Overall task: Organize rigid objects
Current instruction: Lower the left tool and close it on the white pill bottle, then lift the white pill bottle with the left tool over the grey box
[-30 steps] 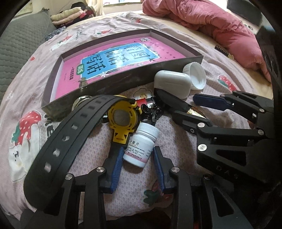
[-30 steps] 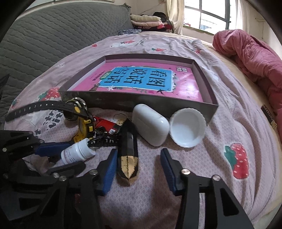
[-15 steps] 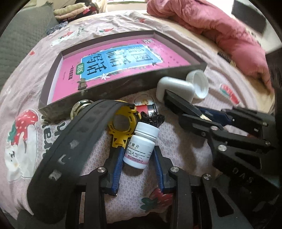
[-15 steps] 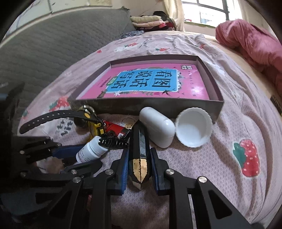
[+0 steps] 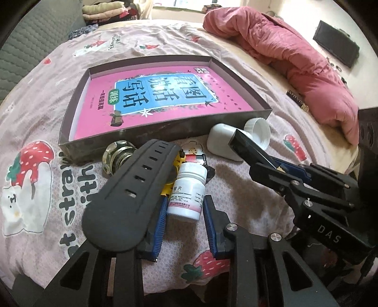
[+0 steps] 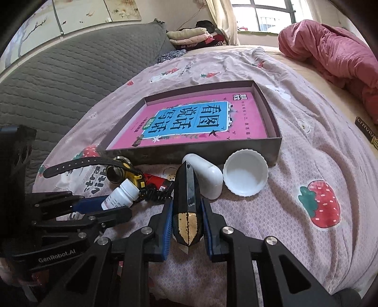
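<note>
Two grippers among small items in front of a shallow box (image 6: pixel 274 151) on the bed.
The right gripper (image 6: pixel 186 212) is clamped on a black faceted crystal (image 6: pixel 187 189); the left gripper (image 5: pixel 185 207) is closing, its pads against the white pill bottle (image 5: pixel 187 189) between them, the box beyond both.

Bright daylight from the window (image 6: pixel 271 16) behind, soft shadows on the bedspread (image 6: pixel 319 165), strong fisheye bending with dark vignetted corners, sharp throughout, slight glare on glossy surfaces.
</note>
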The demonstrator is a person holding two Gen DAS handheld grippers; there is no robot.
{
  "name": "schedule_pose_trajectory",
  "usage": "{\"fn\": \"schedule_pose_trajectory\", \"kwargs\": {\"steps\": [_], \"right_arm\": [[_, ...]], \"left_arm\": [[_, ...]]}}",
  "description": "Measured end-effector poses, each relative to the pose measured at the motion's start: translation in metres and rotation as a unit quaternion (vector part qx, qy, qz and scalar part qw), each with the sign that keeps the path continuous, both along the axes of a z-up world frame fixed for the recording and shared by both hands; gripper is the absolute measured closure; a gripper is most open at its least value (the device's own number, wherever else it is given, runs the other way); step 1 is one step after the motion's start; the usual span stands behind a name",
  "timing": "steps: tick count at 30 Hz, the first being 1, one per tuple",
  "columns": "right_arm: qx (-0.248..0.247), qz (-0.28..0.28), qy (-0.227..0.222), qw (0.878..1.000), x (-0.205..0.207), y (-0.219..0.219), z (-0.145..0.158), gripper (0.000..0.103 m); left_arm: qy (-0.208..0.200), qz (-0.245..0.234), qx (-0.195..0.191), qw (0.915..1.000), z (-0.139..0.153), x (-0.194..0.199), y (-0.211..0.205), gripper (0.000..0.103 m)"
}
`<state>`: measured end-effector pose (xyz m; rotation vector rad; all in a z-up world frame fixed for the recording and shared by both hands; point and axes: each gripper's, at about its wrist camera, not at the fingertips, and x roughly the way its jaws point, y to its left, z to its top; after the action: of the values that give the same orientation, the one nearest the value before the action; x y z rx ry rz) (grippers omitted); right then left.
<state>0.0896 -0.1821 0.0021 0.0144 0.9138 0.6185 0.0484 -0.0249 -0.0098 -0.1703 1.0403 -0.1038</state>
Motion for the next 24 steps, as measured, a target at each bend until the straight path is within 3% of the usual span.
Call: {"fn": "schedule_pose_trajectory", "kwargs": {"steps": [24], "right_arm": [[0.033,-0.024,-0.035,0.999,-0.001,-0.019,0.021,0.080]], "left_arm": [[-0.067,0.014,-0.031,0.9971,0.041,0.001,-0.005,0.075]]}}
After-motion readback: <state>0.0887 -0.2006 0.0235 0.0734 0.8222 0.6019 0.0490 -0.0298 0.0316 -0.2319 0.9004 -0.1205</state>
